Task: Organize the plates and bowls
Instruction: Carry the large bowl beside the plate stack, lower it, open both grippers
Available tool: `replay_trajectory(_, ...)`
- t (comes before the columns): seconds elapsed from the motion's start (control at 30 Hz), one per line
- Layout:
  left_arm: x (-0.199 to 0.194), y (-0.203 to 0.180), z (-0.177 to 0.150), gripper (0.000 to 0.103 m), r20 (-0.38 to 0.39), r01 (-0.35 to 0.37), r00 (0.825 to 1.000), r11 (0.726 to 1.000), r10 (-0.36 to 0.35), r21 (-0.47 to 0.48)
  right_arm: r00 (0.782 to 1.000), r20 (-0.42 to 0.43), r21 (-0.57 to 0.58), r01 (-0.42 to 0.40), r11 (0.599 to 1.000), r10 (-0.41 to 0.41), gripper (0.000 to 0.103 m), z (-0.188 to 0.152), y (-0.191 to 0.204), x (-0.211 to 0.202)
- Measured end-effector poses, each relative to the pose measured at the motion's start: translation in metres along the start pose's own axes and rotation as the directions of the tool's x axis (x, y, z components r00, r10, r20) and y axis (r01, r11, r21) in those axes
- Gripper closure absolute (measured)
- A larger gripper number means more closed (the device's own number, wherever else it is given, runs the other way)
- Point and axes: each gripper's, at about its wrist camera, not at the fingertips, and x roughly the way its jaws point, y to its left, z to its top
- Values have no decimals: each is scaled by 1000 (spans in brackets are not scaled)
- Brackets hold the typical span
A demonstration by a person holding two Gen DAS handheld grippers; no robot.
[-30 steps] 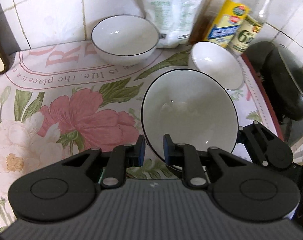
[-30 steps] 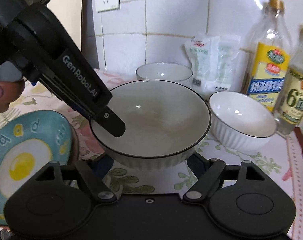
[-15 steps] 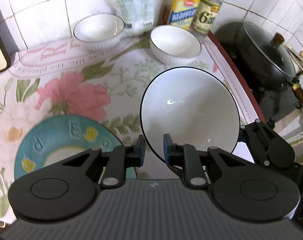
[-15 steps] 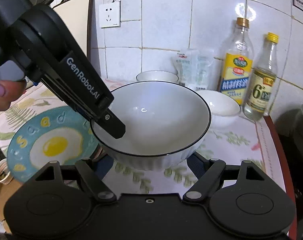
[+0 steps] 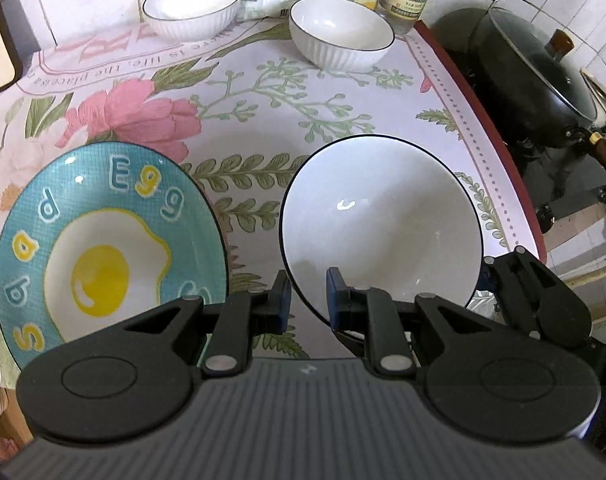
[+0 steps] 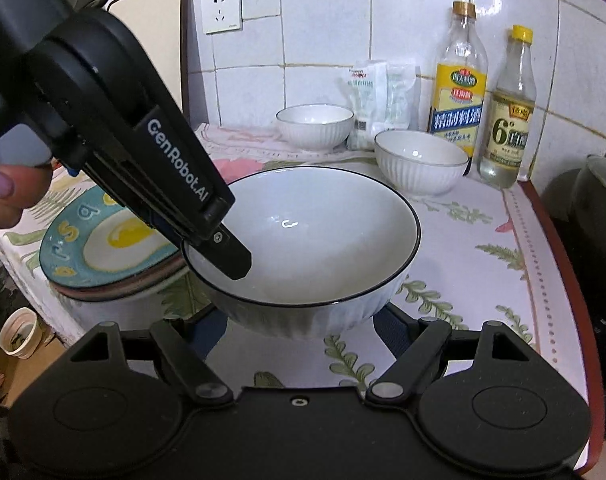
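Transfer step: my left claw clamps the large white bowl by its rim; my right claw, apart, cradles it. Next, I judge: lowering onto the egg plate.

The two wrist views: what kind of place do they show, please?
Most likely a home kitchen counter. A lidded black wok stands beside the floral tablecloth, two seasoning bottles stand against a white tiled wall, and white bowls and an egg-pattern plate are set out.
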Motion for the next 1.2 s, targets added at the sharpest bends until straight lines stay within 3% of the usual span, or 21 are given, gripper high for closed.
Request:
replay_trajectory(0.67,23,4,-7,83,37,-53,998,998,54,-39,1000,-8,52,-12,999,13,16,-11,-3,27)
replay_trajectory(0.87,7,13,-16,68,61,-36,997,995,42,-95,1000,-20,89,9,996,-7,14,-16,-3,17)
replay_trajectory(1.2,-54,26,-36,62,164,20,986,998,-9,-60,983,167,172,48,984,-77,14,1,-16,-57)
